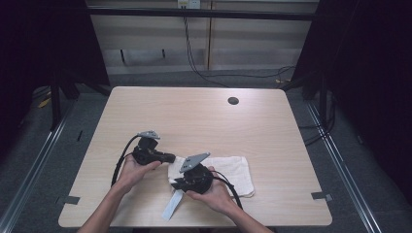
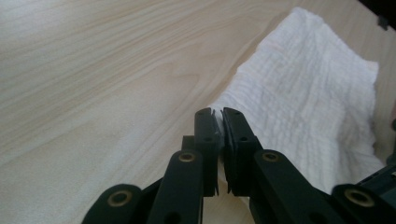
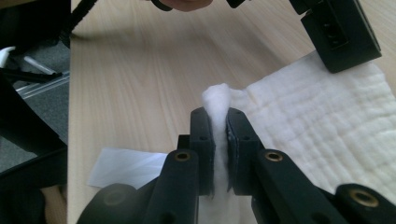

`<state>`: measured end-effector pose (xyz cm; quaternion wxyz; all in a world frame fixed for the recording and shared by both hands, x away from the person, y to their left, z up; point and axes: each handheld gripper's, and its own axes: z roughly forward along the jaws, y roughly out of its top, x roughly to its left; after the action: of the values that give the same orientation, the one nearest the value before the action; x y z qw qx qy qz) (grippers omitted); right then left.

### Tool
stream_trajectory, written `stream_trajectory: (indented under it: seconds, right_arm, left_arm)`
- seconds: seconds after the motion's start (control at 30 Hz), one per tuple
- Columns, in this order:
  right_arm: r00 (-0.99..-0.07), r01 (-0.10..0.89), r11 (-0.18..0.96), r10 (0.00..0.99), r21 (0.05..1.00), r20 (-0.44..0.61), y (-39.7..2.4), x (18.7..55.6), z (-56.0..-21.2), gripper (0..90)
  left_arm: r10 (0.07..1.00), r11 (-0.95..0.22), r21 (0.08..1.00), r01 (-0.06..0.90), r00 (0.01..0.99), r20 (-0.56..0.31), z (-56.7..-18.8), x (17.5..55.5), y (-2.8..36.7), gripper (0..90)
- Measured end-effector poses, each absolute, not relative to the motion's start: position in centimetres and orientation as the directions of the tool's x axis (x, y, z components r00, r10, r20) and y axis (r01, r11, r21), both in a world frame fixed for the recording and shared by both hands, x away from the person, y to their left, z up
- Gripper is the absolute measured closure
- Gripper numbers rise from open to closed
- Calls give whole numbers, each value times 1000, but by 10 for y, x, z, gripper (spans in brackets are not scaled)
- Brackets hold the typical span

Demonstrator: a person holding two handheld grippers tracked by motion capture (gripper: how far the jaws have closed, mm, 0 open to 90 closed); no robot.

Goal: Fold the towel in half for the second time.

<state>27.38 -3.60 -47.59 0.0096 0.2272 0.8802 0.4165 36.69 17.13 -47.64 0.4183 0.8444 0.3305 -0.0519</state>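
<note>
Right gripper (image 3: 219,123): jaws clamped on a pinched-up ridge of the white towel (image 3: 327,126), with a tuft of cloth standing up between the tips. Grip looks firm and deep; no re-gripping judged necessary.

Left gripper (image 2: 218,121): jaws together at the towel's near corner, a thin edge of cloth apparently caught between the tips. Bite looks shallow; likely to slip under any sharp pull.

Seen from the high view: towel (image 1: 233,170) lying flat on the near half of the table (image 1: 194,111), between the two hands, left gripper (image 1: 167,158) at its left edge, right gripper (image 1: 180,183) at its near-left corner. Strip of clear or white film (image 1: 172,206) lying on the table just beside the right gripper, partly under the towel's corner.

Step judged in hand: lifting or folding the towel by its left edge.

Recommended: raise both corners together and level, keeping the edge between them taut but not stretched. Carry slowly, given the left side's thin hold. Keep the loose strip clear of the cloth so as not to drag it along. Far half of the table, with its round grommet hole (image 1: 233,101), unobstructed for laying the cloth over.
</note>
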Motion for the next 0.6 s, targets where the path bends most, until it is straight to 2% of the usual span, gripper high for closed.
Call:
stream_trajectory:
  seconds: [0.13, 0.6]
  right_arm:
    - [-896, 394, 531, 404, 750, 185, -36, 275, -470, 834]
    - [-903, 380, 490, 380, 784, 201, -23, 281, -443, 834]
  left_arm:
    - [503, -397, 693, 602, 774, -384, -468, 370, 179, 852]
    - [516, -387, 712, 586, 778, -359, -441, 369, 198, 852]
